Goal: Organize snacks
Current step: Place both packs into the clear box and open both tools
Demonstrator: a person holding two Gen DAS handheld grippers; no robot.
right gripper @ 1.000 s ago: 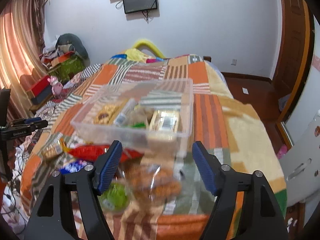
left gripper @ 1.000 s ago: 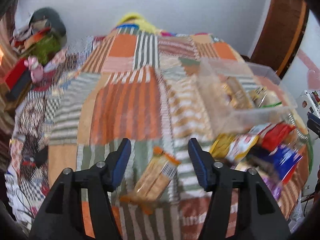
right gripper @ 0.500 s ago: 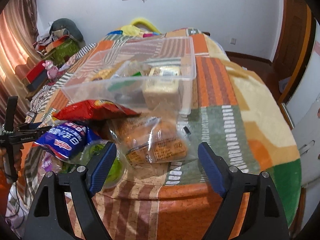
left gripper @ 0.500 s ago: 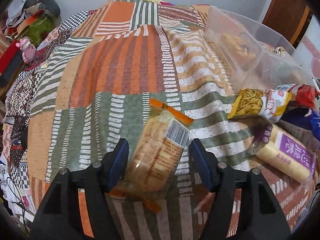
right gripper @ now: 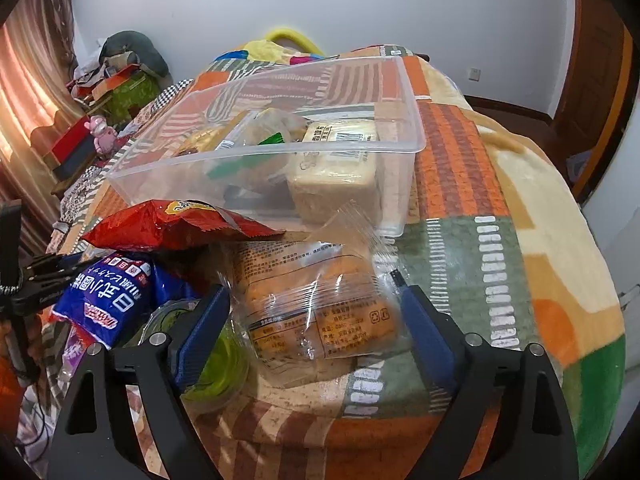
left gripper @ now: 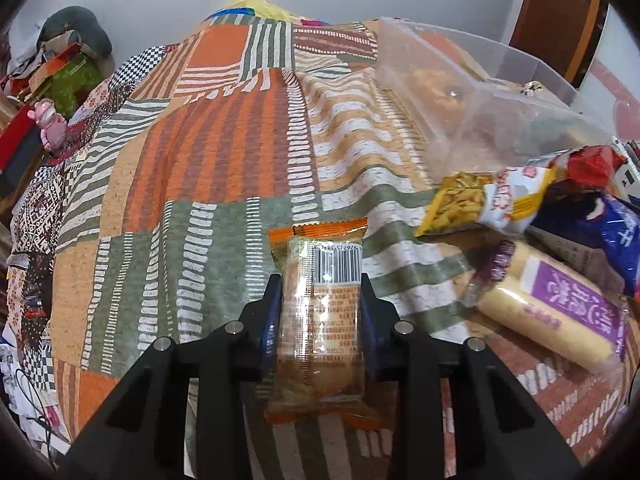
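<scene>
I count one clear box [right gripper: 400, 152] and two grippers, the left gripper [left gripper: 320, 304] and the right gripper [right gripper: 316, 320]. I see about seven snack packs outside the box. Packs inside it are too piled to count.

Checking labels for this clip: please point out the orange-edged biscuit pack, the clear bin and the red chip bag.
orange-edged biscuit pack [left gripper: 320, 320]: left wrist view, middle of wrapper.
clear bin [right gripper: 256, 162]: right wrist view, near wall.
red chip bag [right gripper: 168, 226]: right wrist view, bag's middle.
</scene>
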